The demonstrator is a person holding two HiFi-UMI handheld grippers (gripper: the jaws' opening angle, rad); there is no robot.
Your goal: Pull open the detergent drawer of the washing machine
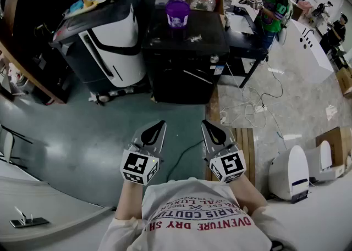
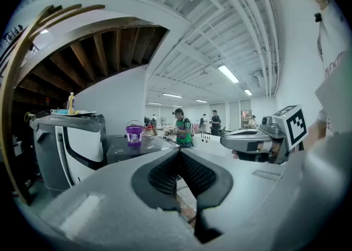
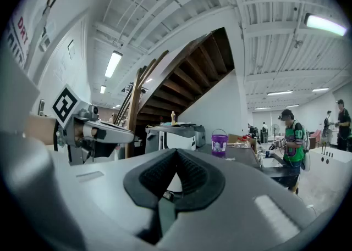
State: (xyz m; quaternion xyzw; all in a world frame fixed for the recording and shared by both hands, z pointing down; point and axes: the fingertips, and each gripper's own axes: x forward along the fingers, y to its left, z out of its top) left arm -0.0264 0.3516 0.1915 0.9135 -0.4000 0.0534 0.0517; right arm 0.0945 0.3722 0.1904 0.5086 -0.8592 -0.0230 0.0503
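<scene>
While left gripper (image 1: 160, 126), right gripper (image 1: 207, 125) show fingers together, black washing machine (image 1: 184, 66) stands apart; purple bucket (image 1: 177, 12) atop

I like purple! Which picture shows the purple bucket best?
The head view: the purple bucket stands clear from above, on the black machine. In the left gripper view and the right gripper view the bucket is small, far off, seen side-on.

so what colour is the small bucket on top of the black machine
Purple with a pale label; the small bucket shows best in the head view.
</scene>
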